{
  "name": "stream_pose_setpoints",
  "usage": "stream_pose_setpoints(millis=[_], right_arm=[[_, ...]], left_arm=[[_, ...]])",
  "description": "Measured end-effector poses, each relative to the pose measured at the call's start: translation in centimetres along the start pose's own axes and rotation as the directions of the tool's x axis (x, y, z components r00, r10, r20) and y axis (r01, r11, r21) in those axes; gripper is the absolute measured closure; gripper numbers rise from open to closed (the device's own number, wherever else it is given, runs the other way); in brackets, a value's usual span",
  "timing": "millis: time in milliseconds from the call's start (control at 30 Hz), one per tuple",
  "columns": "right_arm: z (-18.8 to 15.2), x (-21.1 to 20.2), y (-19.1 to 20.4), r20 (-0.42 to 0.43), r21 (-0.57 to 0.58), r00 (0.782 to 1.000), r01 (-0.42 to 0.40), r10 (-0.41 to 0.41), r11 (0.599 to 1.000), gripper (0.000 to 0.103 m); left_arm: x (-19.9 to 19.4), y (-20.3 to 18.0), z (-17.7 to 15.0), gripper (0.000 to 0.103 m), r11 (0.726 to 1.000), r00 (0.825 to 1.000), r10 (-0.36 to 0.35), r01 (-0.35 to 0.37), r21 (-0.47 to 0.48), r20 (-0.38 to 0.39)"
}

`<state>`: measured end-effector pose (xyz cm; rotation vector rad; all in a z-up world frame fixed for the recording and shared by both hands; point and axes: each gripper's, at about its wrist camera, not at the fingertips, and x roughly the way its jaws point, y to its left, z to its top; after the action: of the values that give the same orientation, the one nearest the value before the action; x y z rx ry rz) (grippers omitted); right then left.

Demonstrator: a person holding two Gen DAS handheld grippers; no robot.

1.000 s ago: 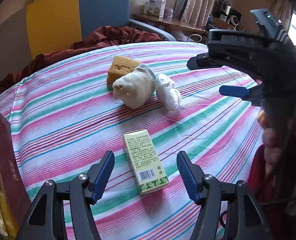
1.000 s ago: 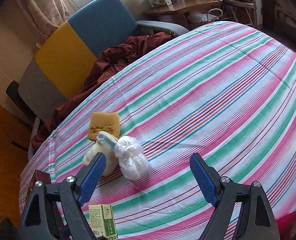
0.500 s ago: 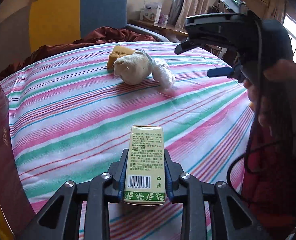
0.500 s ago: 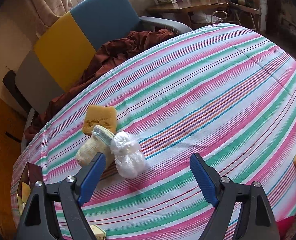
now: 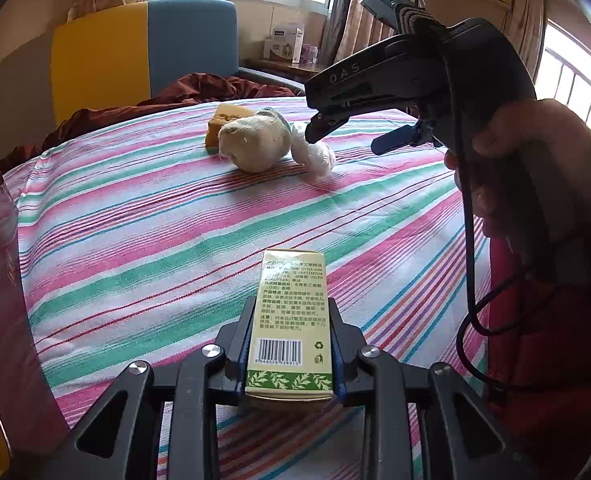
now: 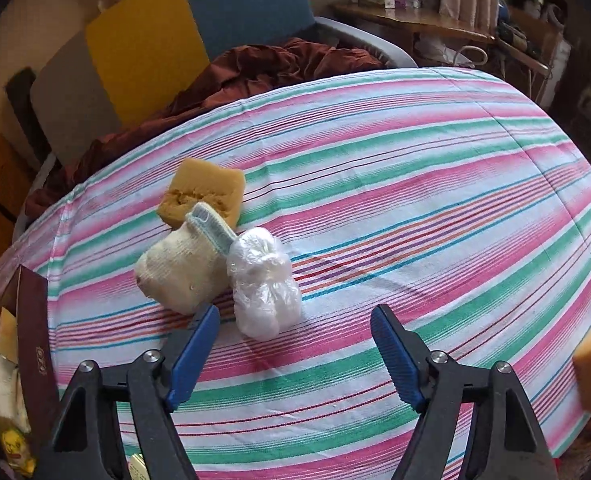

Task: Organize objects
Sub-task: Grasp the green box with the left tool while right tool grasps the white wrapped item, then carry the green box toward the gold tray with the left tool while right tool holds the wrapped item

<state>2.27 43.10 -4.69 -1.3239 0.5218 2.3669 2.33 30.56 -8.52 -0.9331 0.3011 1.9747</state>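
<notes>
left tool (image 5: 291,364) clamping carton (image 5: 291,320) by long sides | light, stiff, crushable | right tool (image 6: 295,356) gaping over bag (image 6: 264,284), soft, slippery

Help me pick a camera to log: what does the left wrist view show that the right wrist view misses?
Only the left wrist view shows the left gripper shut on the green box, lifted off the tablecloth. Only the right wrist view shows the right gripper open and the dark red box. Both show sponge, sock and plastic bundle.
</notes>
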Motion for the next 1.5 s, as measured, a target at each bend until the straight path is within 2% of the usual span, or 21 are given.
stream_pose_setpoints(millis=[100,200,400,467,500,533,633,767,900,1167,1300,1500], right_arm=[[0.1,0.5,0.9,-0.001,-0.057,0.999,0.038,-0.038,0.998,0.036],[0.4,1.1,1.2,0.003,-0.094,0.997,0.081,-0.081,0.992,0.038],[1.4,2.6,1.7,-0.022,-0.133,0.996,0.079,-0.082,0.988,0.040],[1.7,3.3,2.1,-0.028,-0.148,0.997,0.072,-0.077,0.986,0.047],[1.8,3.5,2.2,-0.028,-0.158,0.997,0.073,-0.078,0.985,0.060],[1.9,3.8,2.4,-0.034,-0.172,0.996,0.071,-0.078,0.983,0.068],[2.0,3.3,2.5,-0.016,-0.180,0.998,0.064,-0.068,0.982,0.068],[2.1,2.3,1.2,-0.008,-0.123,0.997,0.080,-0.082,0.989,0.068],[2.1,3.1,0.2,-0.062,-0.089,0.990,0.118,-0.124,0.989,0.068],[1.9,4.0,0.6,-0.076,-0.141,0.983,0.153,-0.164,0.978,0.068],[1.8,3.9,0.5,-0.074,-0.144,0.984,0.151,-0.163,0.978,0.068],[2.0,4.1,0.5,-0.072,-0.160,0.985,0.147,-0.160,0.976,0.068]], left_arm=[[-0.2,0.1,-0.2,0.073,1.000,1.000,-0.010,0.010,-0.009,0.006],[-0.2,0.2,-0.3,0.073,1.000,1.000,-0.019,0.019,-0.015,0.010],[-0.1,0.3,-0.3,0.073,0.999,1.000,-0.027,0.027,-0.022,0.016],[0.0,0.2,-0.3,0.073,1.000,1.000,-0.024,0.024,-0.020,0.016],[0.0,0.2,-0.2,0.073,1.000,1.000,-0.021,0.022,-0.018,0.016],[0.1,0.1,-0.2,0.073,1.000,1.000,-0.019,0.020,-0.016,0.016],[0.2,0.2,-0.1,0.073,1.000,1.000,-0.018,0.018,-0.016,0.016],[0.1,0.2,-0.2,0.073,1.000,1.000,-0.011,0.012,-0.010,0.018],[0.3,-0.1,-0.1,0.073,1.000,1.000,0.003,-0.003,0.002,0.018],[0.0,-0.5,-0.2,0.073,0.999,1.000,0.030,-0.030,0.022,-0.001],[-1.4,-1.1,-0.4,0.073,0.999,1.000,0.026,-0.025,0.024,-0.016],[-4.7,-2.2,-0.1,0.073,0.999,1.000,0.008,-0.008,0.043,0.020]])
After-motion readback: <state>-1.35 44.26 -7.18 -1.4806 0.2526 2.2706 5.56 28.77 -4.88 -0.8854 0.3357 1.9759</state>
